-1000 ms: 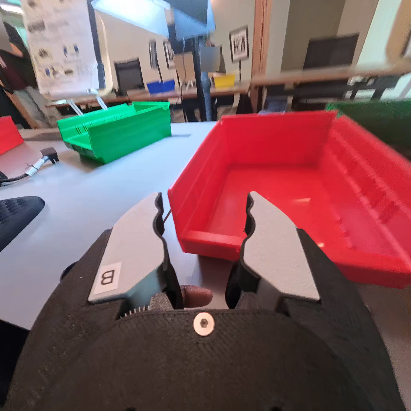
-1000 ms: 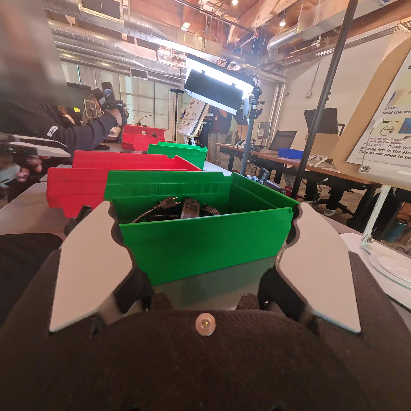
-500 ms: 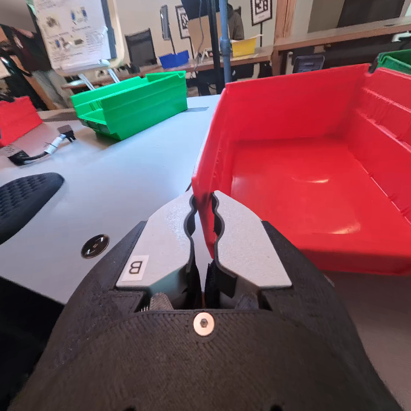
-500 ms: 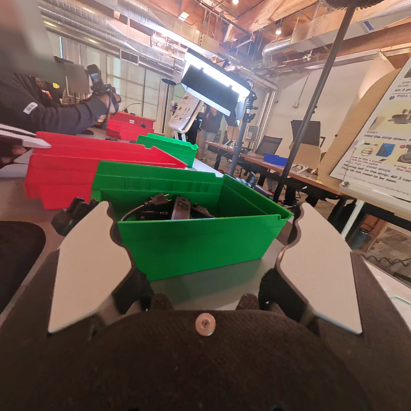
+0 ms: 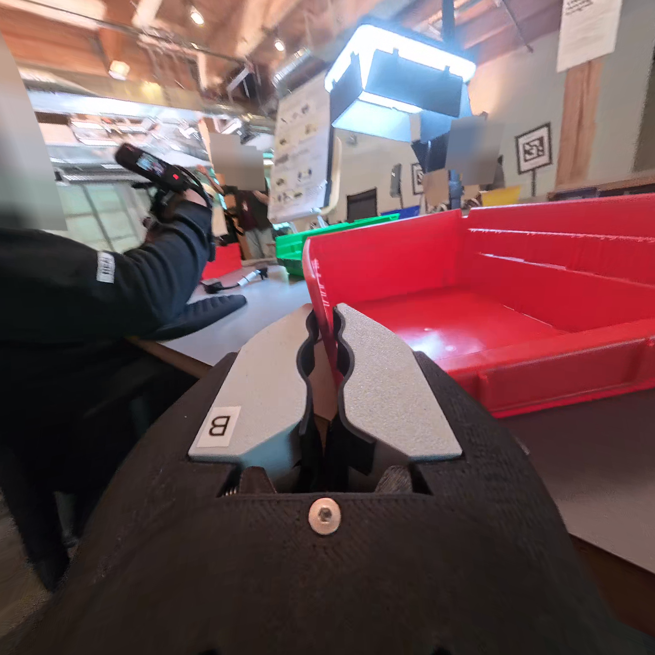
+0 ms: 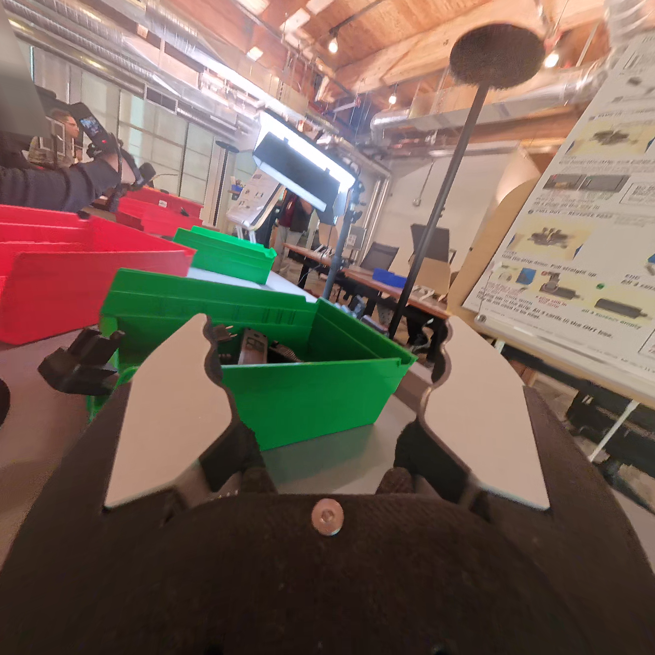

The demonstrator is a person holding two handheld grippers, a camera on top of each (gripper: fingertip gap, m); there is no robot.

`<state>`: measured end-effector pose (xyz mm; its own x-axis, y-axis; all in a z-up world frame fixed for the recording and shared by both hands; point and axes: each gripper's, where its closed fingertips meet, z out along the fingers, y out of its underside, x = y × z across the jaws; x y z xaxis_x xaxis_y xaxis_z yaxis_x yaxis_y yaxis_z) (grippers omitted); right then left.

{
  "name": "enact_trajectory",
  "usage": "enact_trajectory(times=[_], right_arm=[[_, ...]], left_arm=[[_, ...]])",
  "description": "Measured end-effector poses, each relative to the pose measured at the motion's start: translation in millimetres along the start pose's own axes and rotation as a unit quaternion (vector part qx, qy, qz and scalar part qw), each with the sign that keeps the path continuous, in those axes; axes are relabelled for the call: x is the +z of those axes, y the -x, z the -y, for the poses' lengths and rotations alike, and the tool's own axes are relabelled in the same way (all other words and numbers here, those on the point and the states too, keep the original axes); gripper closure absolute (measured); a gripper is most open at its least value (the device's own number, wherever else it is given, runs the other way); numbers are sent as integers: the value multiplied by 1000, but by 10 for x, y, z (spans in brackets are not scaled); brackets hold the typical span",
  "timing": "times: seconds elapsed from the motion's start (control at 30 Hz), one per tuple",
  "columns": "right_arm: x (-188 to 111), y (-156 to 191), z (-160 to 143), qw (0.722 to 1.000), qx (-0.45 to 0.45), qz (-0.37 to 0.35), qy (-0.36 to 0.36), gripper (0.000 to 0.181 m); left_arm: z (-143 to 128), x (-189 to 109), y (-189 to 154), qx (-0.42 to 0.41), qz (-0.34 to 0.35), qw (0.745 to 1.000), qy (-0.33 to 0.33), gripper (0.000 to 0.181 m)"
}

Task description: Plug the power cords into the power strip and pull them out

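left tongs clamped on the red bin wall, right tongs wide apart before the green bin

the left tongs [image 5: 324, 331] were closed on the near left side wall of the red bin [image 5: 496, 326], one finger outside the wall and one inside, the thin red plastic pinched between the pads. the bin's floor was bare and glossy, and it sat on the grey table [image 5: 584, 471] with its low front lip toward the camera. beyond it, a second green bin [image 5: 312, 237] stood farther along the table, and a loose cord with a plug [image 5: 235, 281] lay on the table to the left (small and partly blurred). a person's dark sleeve [image 5: 106, 283] filled the left of that view.

the right tongs [image 6: 326, 345] stood spread well apart, gripping nothing. between their fingers sat the green bin [image 6: 301, 393], close in front, holding the power strip [image 6: 252, 349] and dark power cords [image 6: 221, 333] with a pronged plug showing near the left fingertip. a black part [image 6: 79, 361] sat just left of this bin; what it was could not be told. red bins [image 6: 71, 276] lay behind to the left, and an instruction board [image 6: 581, 248] leaned at the right.
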<state>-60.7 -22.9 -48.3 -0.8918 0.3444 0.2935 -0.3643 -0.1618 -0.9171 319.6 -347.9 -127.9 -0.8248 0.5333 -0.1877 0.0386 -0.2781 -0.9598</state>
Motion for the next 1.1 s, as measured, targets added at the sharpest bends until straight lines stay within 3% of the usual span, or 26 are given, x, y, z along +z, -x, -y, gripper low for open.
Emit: enact_trajectory(times=[0.17,0.27,0.4,0.5,0.6,0.7,0.9,1.1], right_arm=[[-96,3,307,992,-68,-32,-97,57],[-110,156,594,990,-41,-14,-132,51],[-102,809,1056,982,-30,60,-175,75],[-9,1548,1221,974,0,147,-170,76],[229,2255,1013,970,37,225,-80,69],[525,2702,497,964,47,254,59,77],[1019,2935,-184,949,82,228,203,105],[1300,2971,-403,939,95,198,264,124]], left_arm=[[49,-92,-19,8,32,999,-28,173],[45,-72,-3,-7,31,999,-27,147],[105,-64,39,-34,26,998,-38,129],[98,-32,37,-47,11,999,-23,124],[41,-7,9,-57,-8,998,2,124],[-45,11,11,-73,-16,997,27,124],[-167,25,-24,-101,-35,992,59,131],[-240,37,-92,-112,-49,990,75,140]])
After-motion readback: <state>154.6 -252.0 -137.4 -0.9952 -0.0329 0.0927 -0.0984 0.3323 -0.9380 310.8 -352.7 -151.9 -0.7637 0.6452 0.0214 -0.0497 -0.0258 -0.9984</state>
